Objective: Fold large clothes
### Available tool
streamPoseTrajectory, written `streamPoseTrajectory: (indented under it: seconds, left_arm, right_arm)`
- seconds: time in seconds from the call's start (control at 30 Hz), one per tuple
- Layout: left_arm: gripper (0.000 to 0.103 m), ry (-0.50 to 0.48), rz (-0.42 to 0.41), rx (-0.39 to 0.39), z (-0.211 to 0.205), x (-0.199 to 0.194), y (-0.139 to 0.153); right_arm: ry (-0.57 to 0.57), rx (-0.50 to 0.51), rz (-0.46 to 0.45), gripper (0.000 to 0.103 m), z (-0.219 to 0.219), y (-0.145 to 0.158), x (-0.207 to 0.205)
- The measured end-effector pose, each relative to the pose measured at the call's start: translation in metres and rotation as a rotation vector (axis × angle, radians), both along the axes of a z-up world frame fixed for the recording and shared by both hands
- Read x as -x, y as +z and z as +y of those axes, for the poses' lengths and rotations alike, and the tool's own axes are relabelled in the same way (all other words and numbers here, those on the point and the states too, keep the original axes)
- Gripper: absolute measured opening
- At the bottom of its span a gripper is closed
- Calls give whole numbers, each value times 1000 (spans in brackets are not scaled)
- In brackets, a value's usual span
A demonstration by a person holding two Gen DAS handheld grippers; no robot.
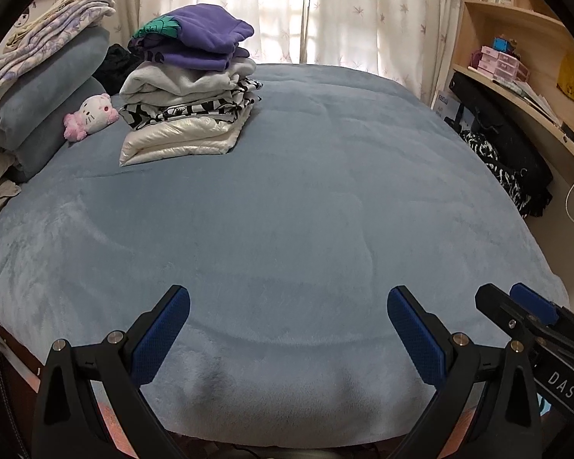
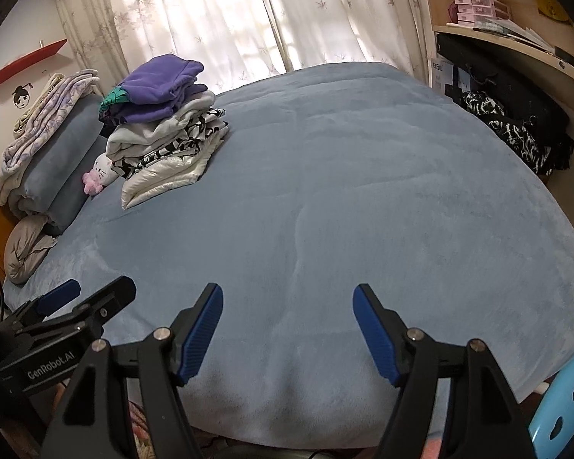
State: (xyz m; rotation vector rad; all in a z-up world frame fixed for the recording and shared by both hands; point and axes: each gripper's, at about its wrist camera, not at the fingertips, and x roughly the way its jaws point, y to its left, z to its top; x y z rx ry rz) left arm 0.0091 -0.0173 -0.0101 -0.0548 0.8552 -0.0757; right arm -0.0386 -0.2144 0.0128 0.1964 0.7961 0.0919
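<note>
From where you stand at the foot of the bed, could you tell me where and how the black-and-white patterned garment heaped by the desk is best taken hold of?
Grip the black-and-white patterned garment by its upper bunched fold, coming from the bed side, probably with the right gripper, whose jaws stand open and empty. It lies crumpled against the black items under the desk, so no hem or collar shows; the raised fold nearest the blue bedspread looks the easiest to pinch.

The left claw gapes empty over the blue blanket, folded clothes stack beyond.
</note>
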Motion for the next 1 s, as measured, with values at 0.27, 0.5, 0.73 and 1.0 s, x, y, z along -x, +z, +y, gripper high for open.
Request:
streamPoseTrajectory:
  seconds: [0.27,0.5,0.73,1.0]
  left_arm:
    - [102,-7,2,-7,-3,1,-3]
    - [102,-11,5,-9,-5,2,-2]
    - [102,-12,8,-9,-4,1,-3]
    - [102,-13,8,-9,-2,1,-3]
  right_arm:
    - [9,12,7,71,2,-4,-3]
    - [12,15,11,71,4,-5,-5]
    - [11,22,13,71,5,-5,-6]
    - [12,24,13,71,5,-6,-6]
